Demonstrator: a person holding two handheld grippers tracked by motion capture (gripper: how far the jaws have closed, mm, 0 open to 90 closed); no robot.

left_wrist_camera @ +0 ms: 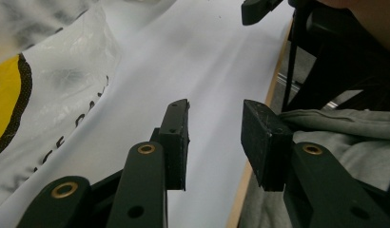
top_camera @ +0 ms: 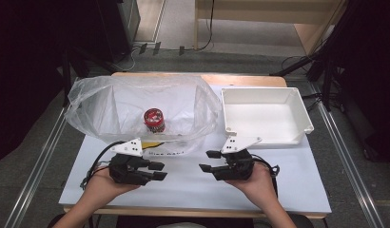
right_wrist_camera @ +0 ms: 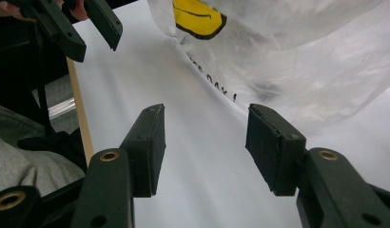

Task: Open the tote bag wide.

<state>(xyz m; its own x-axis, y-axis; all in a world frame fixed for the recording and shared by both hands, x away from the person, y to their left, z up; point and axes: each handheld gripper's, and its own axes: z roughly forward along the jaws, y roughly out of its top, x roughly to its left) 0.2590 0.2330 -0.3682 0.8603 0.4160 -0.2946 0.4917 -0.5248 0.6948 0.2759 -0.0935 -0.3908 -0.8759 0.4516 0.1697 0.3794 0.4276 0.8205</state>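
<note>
Your two grippers facing each other at the table's (top_camera: 193,190) six o'clock, plastic bag (top_camera: 112,107) at eleven with a jar (top_camera: 154,120) inside, tray (top_camera: 264,116) at one.

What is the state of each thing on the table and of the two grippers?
Plastic bag: open, mouth spread wide, lying on the table.
Jar: upright inside the bag, lid on.
White tray: empty, resting flat.
Left gripper: open, nothing between the jaws.
Right gripper: open, nothing between the jaws.
</note>
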